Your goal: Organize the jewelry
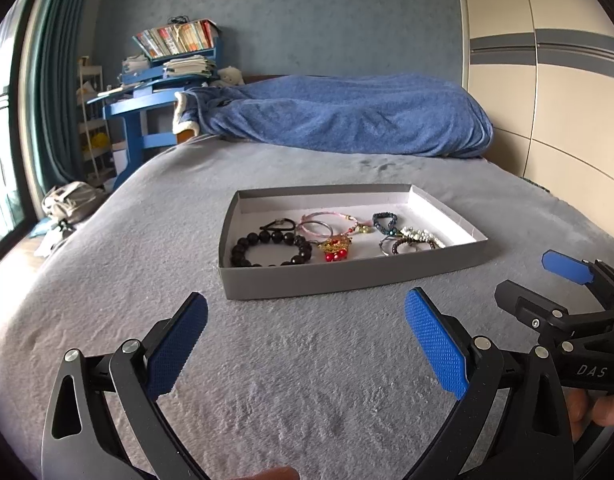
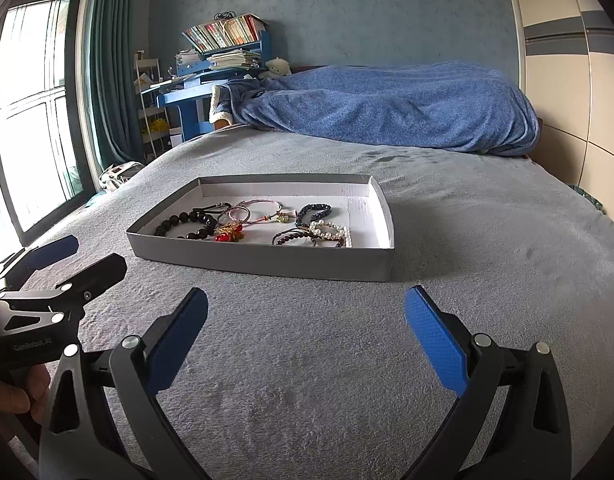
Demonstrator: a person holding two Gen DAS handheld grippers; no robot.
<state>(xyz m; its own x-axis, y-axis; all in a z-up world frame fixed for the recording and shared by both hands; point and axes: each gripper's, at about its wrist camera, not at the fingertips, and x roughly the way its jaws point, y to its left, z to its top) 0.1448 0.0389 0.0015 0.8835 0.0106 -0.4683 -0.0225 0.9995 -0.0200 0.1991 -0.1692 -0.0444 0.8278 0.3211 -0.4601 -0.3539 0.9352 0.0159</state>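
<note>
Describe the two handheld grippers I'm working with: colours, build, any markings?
Both match: the left gripper and right gripper have black cut-out frames, silver pivot bolts and blue textured finger pads. White lettering shows on each body, "DAS" on the right one. No cables or sleeves visible.

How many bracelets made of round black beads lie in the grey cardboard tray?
1. The black round-bead bracelet lies at the near left corner of the grey cardboard tray, beside the red-and-gold charm. The tangled pile at right may hide others.

"DAS" stands in pale letters on the right tool (image 1: pixel 579 280) body; "GenRobot-AI" (small, faint) stands on the left tool (image 2: pixel 75 256) body.
</note>
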